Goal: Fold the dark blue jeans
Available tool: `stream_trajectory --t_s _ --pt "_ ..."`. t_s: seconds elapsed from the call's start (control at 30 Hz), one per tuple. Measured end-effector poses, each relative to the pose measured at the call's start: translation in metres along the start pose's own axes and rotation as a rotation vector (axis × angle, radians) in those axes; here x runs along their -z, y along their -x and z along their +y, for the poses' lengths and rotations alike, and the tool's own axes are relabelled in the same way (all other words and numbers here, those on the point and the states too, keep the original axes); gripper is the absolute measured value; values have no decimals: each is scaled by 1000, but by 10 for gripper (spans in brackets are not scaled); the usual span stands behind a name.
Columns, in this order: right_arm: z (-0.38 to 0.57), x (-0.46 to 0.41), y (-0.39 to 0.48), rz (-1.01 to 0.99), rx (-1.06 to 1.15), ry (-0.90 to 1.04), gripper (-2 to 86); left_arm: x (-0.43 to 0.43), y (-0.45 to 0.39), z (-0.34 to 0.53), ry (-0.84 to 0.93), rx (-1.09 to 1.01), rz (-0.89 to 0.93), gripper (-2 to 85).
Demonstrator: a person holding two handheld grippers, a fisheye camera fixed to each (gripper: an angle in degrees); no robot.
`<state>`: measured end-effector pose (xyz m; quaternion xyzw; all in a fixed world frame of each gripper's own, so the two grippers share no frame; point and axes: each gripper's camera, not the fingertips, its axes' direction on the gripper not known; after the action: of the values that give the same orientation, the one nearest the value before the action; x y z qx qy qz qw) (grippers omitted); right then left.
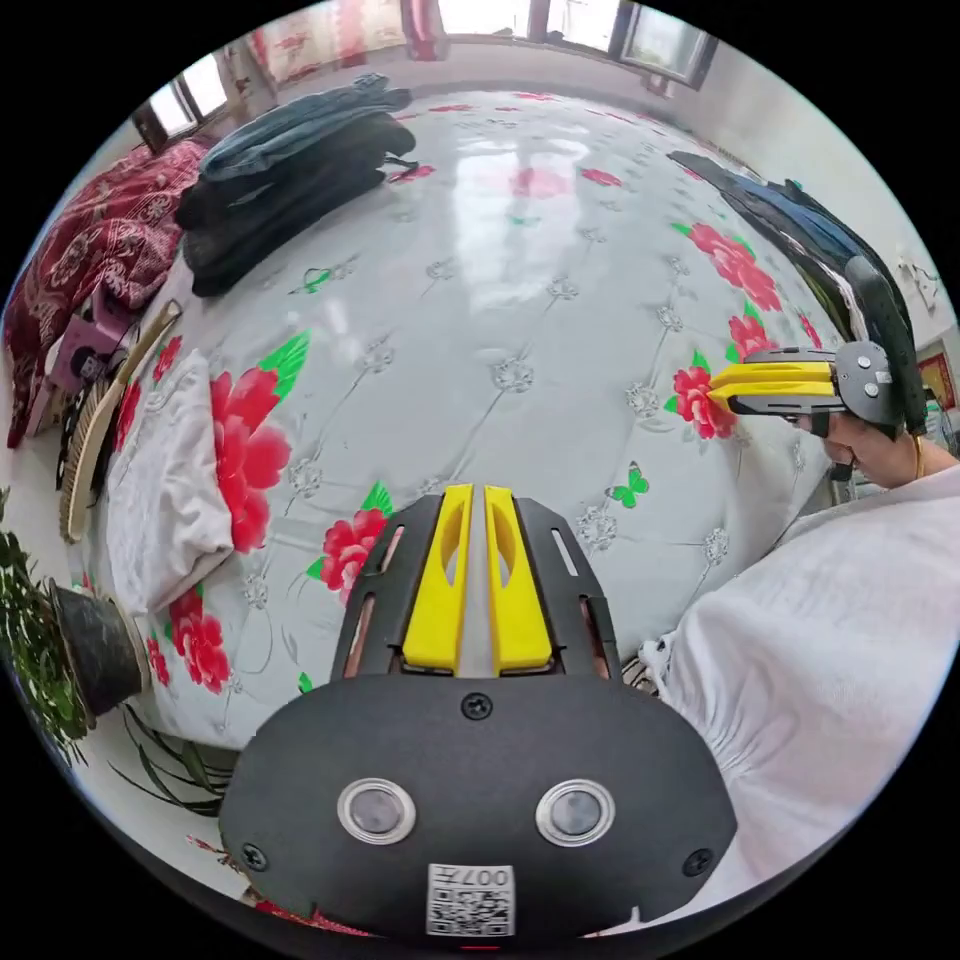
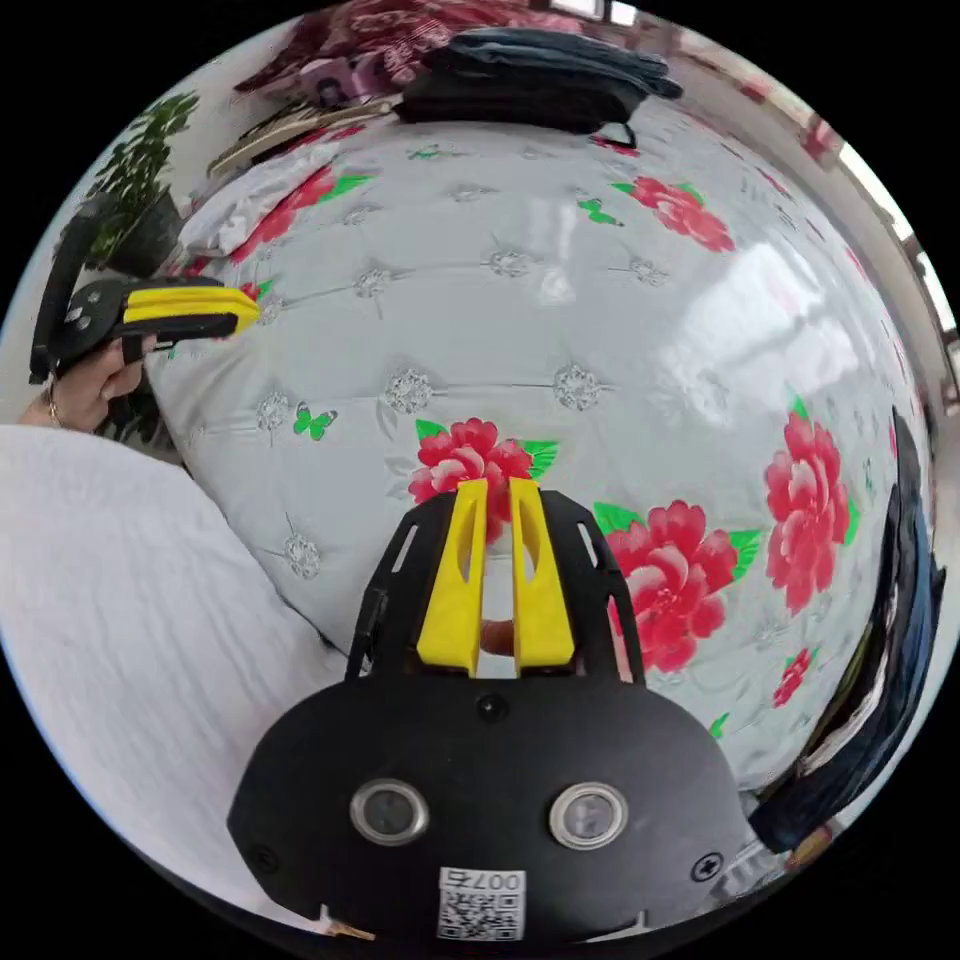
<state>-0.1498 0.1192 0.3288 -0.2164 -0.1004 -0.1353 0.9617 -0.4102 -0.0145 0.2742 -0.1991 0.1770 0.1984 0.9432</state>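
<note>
**Both grippers hovering empty over the flowered bed**

The left gripper (image 1: 478,490) is hanging above a bed (image 1: 520,300) covered in a glossy grey sheet printed with red flowers, its yellow fingers (image 1: 440,580) drawn nearly together with only a narrow slit between them and nothing held. The right gripper (image 2: 497,485) is hovering over the same sheet, its fingers (image 2: 455,590) likewise almost closed and gripping nothing. In the left gripper view the right gripper (image 1: 715,388) is showing at the bed's edge, held in a hand (image 1: 870,445), its fingers pressed flat together. In the right gripper view the left gripper (image 2: 250,308) is appearing the same way beside a potted plant (image 2: 140,200).

A stack of folded dark clothes (image 1: 290,180) is lying at the far side of the bed. Dark blue jeans (image 1: 800,230) are lying along another edge of the bed, well apart from both grippers. A folded white cloth (image 1: 165,490) is resting near the bed's corner. The person's white sleeve (image 1: 850,620) is filling the near side.
</note>
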Motion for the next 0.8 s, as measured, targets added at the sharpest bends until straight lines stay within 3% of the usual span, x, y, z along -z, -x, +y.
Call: stream_trajectory --t_s 0.17,0.33,0.6,0.8 --pt "8 12 -17 -211 -187 68 5 -32 -63 -24 124 -184 -78 -7" --pt "83 55 -64 -191 -458 -166 13 -46 -107 -34 185 -318 -208 -8" --pt "281 216 -272 252 -1071 -469 85 -64 -138 -48 231 23 -301 -9" --pt "362 344 -385 526 -1219 -488 104 -77 -159 -56 319 141 -386 -10"
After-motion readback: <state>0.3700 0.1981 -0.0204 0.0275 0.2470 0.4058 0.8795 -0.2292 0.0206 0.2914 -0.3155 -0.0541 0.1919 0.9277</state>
